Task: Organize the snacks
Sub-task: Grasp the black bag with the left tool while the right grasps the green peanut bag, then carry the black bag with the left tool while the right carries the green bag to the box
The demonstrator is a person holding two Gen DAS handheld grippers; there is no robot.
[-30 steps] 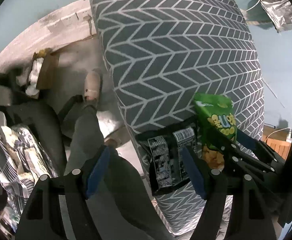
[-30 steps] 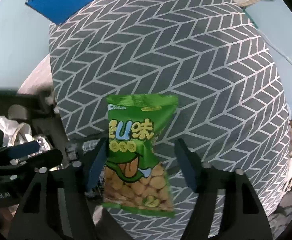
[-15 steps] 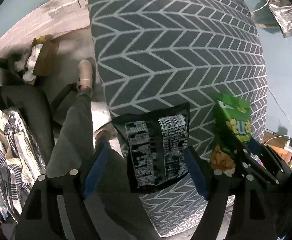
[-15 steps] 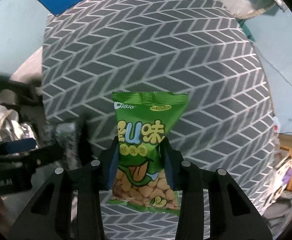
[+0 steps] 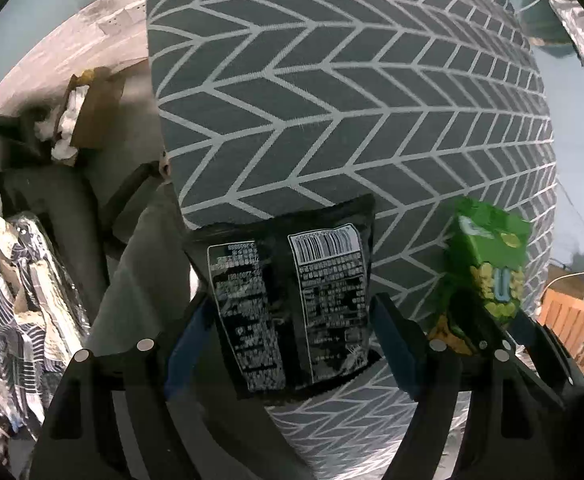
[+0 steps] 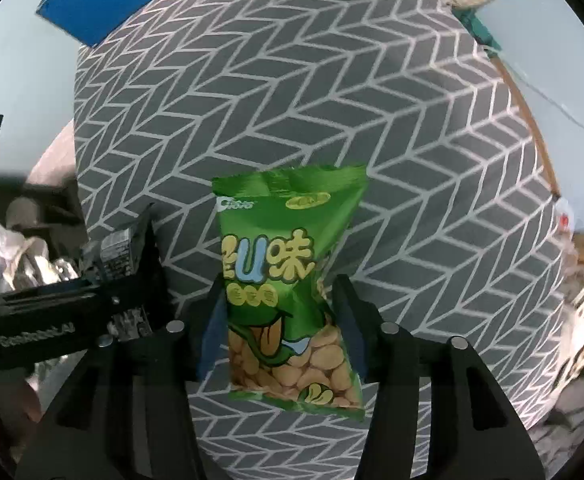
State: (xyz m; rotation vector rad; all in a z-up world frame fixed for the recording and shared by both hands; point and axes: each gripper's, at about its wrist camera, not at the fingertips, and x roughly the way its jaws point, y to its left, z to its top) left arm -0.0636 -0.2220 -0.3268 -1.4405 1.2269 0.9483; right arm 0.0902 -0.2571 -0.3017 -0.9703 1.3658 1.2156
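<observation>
Green snack bag (image 6: 288,300) sits between our right gripper (image 6: 280,320) pads, jaws just reopening after squeeze; whether pads touch bag we cannot tell. Our left gripper (image 5: 288,340) hangs wide open around black snack bag (image 5: 292,300), pads clear of it. Both bags lie on grey chevron cushion (image 5: 352,100). Blue board (image 6: 104,4) at cushion's far edge.

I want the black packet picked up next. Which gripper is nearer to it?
Left. The left gripper straddles the black packet with open fingers; the right gripper is off to the side, around the green peanut bag.
</observation>
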